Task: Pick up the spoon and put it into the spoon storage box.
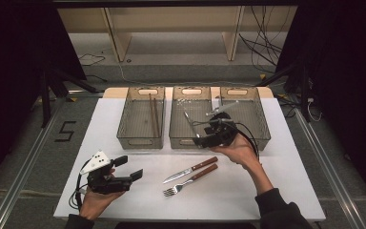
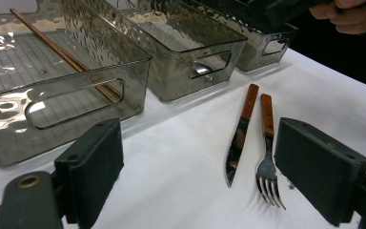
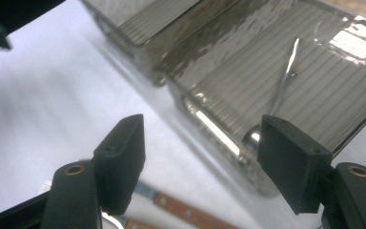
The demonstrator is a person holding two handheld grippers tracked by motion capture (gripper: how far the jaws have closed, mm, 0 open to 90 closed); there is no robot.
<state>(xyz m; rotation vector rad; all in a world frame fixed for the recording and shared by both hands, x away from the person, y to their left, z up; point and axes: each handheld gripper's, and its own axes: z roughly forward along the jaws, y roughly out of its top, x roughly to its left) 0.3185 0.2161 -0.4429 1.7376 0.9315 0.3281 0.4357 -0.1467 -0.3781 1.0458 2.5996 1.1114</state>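
Nearest the camera, the left gripper (image 1: 124, 174) rests empty with jaws apart, while chopsticks (image 1: 153, 114) lie in the left bin (image 1: 124, 125), knife (image 1: 190, 170) and fork (image 1: 189, 180) wait unsorted on the table (image 1: 286, 181), and the open, empty right gripper (image 1: 204, 139) hovers by what seems a spoon (image 3: 286, 71) in the right bin (image 1: 265, 125).

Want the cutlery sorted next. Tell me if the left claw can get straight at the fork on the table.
Probably yes. The left claw stands open, empty and aimed at the fork, which lies flat on the bare white table. The knife lies close beside the fork, so the grasp may brush it.
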